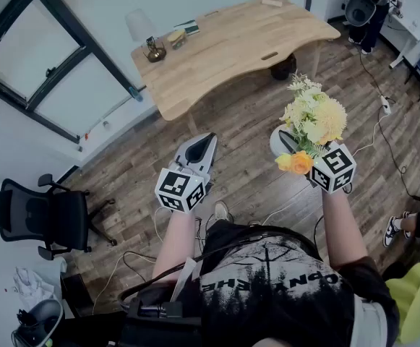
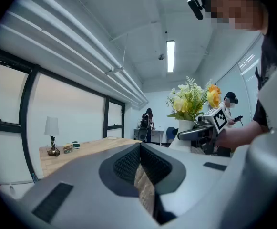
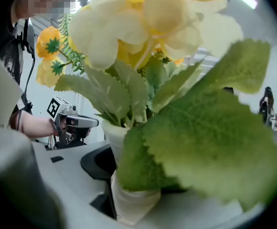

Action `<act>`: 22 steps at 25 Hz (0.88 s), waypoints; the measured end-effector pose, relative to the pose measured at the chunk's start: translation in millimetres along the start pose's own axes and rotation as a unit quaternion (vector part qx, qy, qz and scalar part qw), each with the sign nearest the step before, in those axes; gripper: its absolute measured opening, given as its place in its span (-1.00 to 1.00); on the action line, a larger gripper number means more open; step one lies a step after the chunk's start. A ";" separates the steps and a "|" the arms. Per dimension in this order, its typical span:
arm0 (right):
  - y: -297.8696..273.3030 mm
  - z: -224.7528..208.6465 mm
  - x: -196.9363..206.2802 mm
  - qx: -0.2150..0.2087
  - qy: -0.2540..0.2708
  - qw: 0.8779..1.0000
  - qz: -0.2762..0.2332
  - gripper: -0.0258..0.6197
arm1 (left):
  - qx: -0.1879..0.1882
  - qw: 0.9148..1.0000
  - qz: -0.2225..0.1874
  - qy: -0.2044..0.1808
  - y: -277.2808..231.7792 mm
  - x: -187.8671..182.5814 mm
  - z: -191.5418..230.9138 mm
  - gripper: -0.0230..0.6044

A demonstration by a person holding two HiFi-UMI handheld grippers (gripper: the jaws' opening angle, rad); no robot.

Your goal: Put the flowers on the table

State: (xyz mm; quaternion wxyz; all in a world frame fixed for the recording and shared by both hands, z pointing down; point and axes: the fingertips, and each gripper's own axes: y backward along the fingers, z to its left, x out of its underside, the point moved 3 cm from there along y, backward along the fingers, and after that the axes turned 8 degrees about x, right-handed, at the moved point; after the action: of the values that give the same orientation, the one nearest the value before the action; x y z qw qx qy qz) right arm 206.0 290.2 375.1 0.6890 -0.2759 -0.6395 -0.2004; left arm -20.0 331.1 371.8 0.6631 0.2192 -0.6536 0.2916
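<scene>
Leaves (image 3: pixel 210 142) of the flowers (image 1: pixel 314 118) are crowding your right gripper (image 1: pixel 289 144), which is clasping their white vase (image 3: pixel 128 202) in mid-air well short of the table (image 1: pixel 231 45), likely light, top-heavy and slick, so grip the stiff vase, never soft stems (image 3: pixel 147 54); your left gripper (image 1: pixel 207 139) is idling closed, empty

Lettering shows only on the person's dark shirt (image 1: pixel 267 284) — upside down, partly cut off, not surely readable — nothing else.
</scene>
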 end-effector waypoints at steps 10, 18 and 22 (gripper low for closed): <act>1.2 1.1 4.3 0.003 -0.001 1.000 0.000 -0.12 | 0.009 1.000 0.002 0.009 -3.3 5.2 -7.4 -0.88; 0.6 1.2 6.7 0.000 -0.009 1.000 -0.003 -0.12 | 0.009 1.000 0.006 0.009 -5.8 7.9 -8.9 -0.89; 0.9 -4.1 6.5 0.000 -0.018 1.000 -0.004 -0.12 | 0.010 1.000 0.007 0.009 -10.3 7.4 -8.8 -0.88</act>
State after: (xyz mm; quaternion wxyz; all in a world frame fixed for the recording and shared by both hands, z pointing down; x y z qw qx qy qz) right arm 210.4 288.8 381.3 0.6769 -0.2770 -0.6526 -0.1979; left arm -6.8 330.2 379.6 0.6649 0.2186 -0.6459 0.3049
